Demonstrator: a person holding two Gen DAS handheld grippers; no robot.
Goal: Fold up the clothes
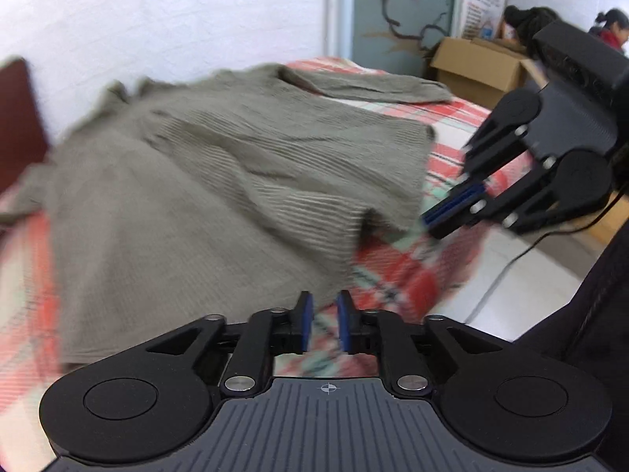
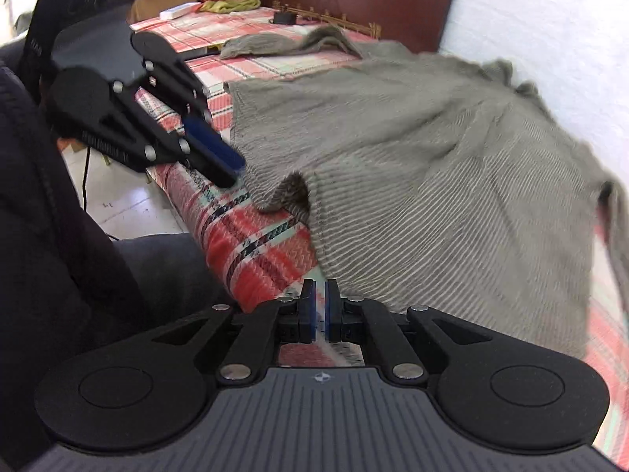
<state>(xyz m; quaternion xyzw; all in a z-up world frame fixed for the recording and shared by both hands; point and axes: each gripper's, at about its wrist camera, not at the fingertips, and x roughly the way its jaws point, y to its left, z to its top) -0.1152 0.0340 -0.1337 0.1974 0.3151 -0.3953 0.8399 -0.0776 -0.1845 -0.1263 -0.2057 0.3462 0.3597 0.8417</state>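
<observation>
left gripper [image 1: 324, 324] jaws apart, empty; right gripper [image 2: 320, 310] jaws nearly together, empty; sweater [image 1: 220, 173] untouched.

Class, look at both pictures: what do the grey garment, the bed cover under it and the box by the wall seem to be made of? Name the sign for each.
Grey garment: likely knitted wool or acrylic, matte; fine ribs show, and it drapes softly.
Bed cover: woven fabric, probably cotton; printed or woven red-and-white plaid, matte.
Box: brown cardboard, dull, with open flaps.
</observation>
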